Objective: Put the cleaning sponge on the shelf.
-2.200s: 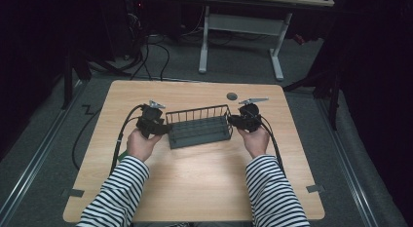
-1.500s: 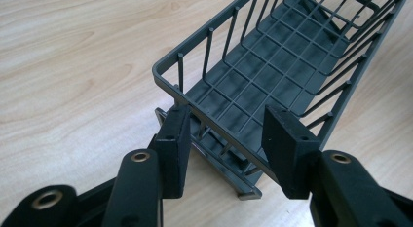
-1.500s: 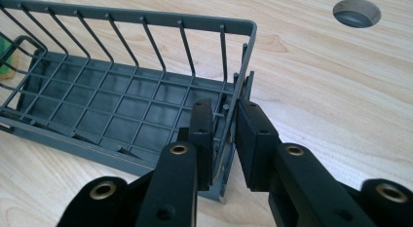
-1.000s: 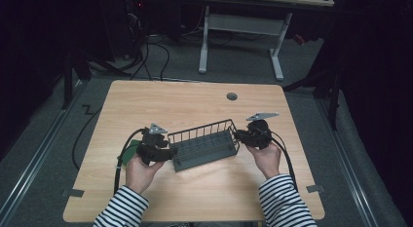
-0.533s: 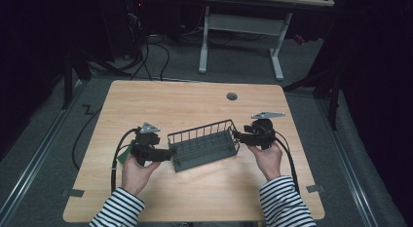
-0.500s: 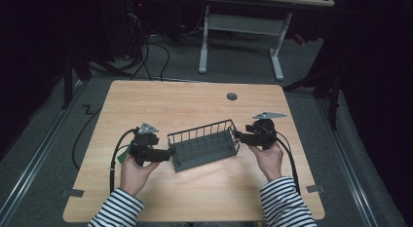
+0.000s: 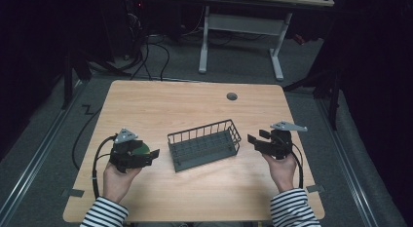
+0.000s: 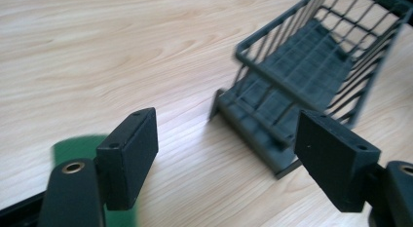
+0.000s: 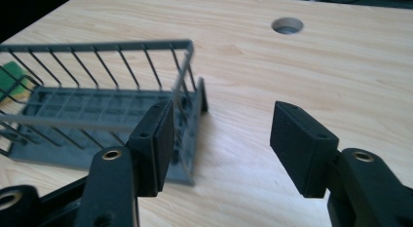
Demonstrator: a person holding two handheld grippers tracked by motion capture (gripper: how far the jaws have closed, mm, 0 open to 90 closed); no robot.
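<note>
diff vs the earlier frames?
Both grippers let go of the wire basket: left gripper and right gripper have just opened their jaws and backed off sideways. The basket was brought nearer the person, then set down. Table unchanged.

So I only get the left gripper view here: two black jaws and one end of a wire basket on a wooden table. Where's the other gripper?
Observer: The right gripper sits just off the far end of the basket. Its jaws have just been opening, and nothing is between them.
Operator: Is anything in the part of the basket I can't see?
Observer: No. From the high view the whole basket is empty.
Operator: And is there anything else on the table?
Observer: Not on it, but there is a round hole in the table, near its far edge and beyond the basket.
</note>
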